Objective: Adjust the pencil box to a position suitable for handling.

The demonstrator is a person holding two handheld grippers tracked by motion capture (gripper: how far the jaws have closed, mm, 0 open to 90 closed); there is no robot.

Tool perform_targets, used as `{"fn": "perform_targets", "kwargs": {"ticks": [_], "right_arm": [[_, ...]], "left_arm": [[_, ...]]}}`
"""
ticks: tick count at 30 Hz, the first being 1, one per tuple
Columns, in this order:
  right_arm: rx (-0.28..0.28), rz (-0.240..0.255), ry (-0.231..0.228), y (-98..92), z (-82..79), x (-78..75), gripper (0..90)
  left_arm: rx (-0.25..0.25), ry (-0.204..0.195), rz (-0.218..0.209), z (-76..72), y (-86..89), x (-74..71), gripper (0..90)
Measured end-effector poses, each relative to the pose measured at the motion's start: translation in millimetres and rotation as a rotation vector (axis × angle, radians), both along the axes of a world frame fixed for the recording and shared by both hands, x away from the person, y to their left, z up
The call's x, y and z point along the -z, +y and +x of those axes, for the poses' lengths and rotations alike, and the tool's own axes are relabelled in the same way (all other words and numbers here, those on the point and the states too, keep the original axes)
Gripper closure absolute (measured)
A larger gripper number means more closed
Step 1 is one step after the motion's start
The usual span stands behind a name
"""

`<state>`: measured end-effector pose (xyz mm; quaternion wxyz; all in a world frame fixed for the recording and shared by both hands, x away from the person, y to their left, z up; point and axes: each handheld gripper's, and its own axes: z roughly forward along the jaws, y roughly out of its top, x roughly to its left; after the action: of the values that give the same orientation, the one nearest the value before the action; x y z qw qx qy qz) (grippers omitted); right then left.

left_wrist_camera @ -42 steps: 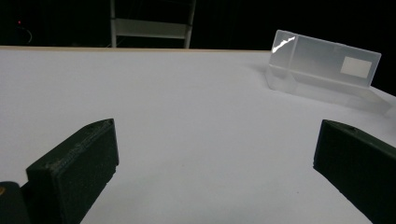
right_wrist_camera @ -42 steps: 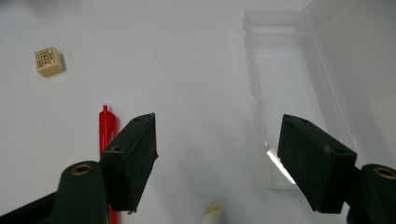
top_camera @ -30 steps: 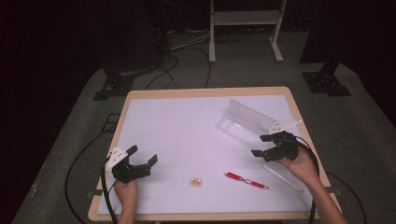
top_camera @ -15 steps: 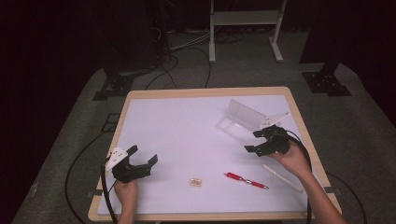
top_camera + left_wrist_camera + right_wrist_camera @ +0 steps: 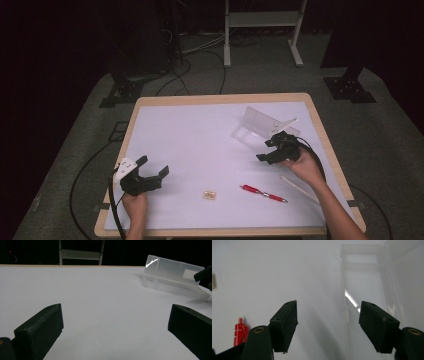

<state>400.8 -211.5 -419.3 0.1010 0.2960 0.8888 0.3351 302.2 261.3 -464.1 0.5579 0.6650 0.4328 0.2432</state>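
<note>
right gripper (image 5: pixel 276 151) shifted left (jaws apart), left gripper (image 5: pixel 148 172) unmoved

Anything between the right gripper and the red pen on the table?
Nothing visible. The right gripper hangs open above bare table; the red pen lies just nearer the person, with only white surface between them.

Lab or recording studio, dark. Black backdrop all round; grey carpet (image 5: pixel 390 150); loose cables (image 5: pixel 200 65) on floor; black stand bases (image 5: pixel 122 92); white metal frame (image 5: pixel 262 20) behind. Lone table (image 5: pixel 220 99), plain white top, lit from above.
</note>
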Motion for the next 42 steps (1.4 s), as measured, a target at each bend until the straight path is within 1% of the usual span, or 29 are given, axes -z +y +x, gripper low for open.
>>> {"fn": "perform_targets", "kwargs": {"ticks": [3, 6, 9, 10, 12, 14, 16, 17, 19, 22, 23, 24, 28, 33, 34, 35, 37, 39, 42], "right_arm": [[0.010, -0.007, 0.018, 1.0, 5.4, 4.8, 33.8], [0.016, -0.002, 0.031, 1.9, 9.8, 8.4, 38.2], [0.019, -0.016, 0.045, 4.4, 14.0, 11.4, 42.4], [0.021, -0.024, 0.044, 5.3, 15.2, 12.2, 43.5], [0.026, -0.037, 0.039, 6.7, 18.3, 13.1, 48.8], [0.035, -0.045, 0.042, 7.2, 21.9, 13.6, 50.8], [0.038, -0.040, 0.052, 7.9, 24.8, 14.9, 53.9], [0.039, -0.047, 0.051, 8.5, 26.1, 15.8, 55.2], [0.037, -0.060, 0.064, 9.9, 28.5, 17.6, 58.8], [0.040, -0.077, 0.067, 12.3, 30.6, 20.6, 62.5], [0.036, -0.087, 0.061, 13.1, 31.6, 21.7, 63.4], [0.045, -0.094, 0.063, 14.0, 31.6, 22.3, 64.4], [0.036, -0.122, 0.069, 16.4, 34.8, 25.6, 68.0], [0.028, -0.142, 0.081, 18.9, 37.1, 29.3, 73.7], [0.021, -0.151, 0.074, 19.4, 37.8, 30.2, 74.6], [0.024, -0.158, 0.080, 20.1, 37.7, 30.6, 76.3], [0.022, -0.160, 0.079, 20.6, 38.0, 31.0, 80.1], [0.022, -0.175, 0.065, 21.6, 37.2, 30.8, 83.9], [0.012, -0.194, 0.046, 22.9, 36.5, 30.7, 85.2]], "left_arm": [[0.001, 0.000, -0.001, -0.1, 0.2, 0.0, 0.0], [-0.001, 0.001, -0.004, -0.1, 0.5, 0.0, 0.0], [0.000, 0.000, -0.004, -0.3, 0.3, 0.0, 0.0], [0.000, 0.000, -0.004, -0.3, 0.3, 0.0, 0.0], [0.000, -0.001, -0.005, -0.1, 0.5, 0.2, 0.0], [-0.002, -0.002, -0.005, -0.1, 0.6, 0.2, 0.0], [-0.002, -0.004, -0.008, -0.1, 0.9, 0.2, 0.0], [-0.002, -0.004, -0.009, -0.1, 1.1, 0.2, 0.0], [-0.003, -0.003, -0.012, -0.1, 1.5, 0.2, 0.0], [-0.003, -0.004, -0.013, -0.4, 1.8, 0.2, 0.0], [-0.003, -0.005, -0.014, -0.4, 1.7, 0.2, 0.0], [-0.003, -0.005, -0.014, -0.4, 1.8, 0.2, 0.0], [-0.003, -0.004, -0.018, -0.5, 2.0, 0.2, 0.0], [-0.005, -0.005, -0.021, -0.4, 2.3, 0.3, 0.0], [-0.005, -0.005, -0.021, -0.5, 2.2, 0.3, 0.0], [-0.004, -0.006, -0.021, -0.5, 2.2, 0.3, 0.0], [-0.004, -0.005, -0.022, -0.5, 2.3, 0.3, 0.0], [-0.004, -0.005, -0.022, -0.6, 2.4, 0.3, 0.0], [-0.004, -0.005, -0.025, -0.7, 2.4, 0.3, 0.0]]}}
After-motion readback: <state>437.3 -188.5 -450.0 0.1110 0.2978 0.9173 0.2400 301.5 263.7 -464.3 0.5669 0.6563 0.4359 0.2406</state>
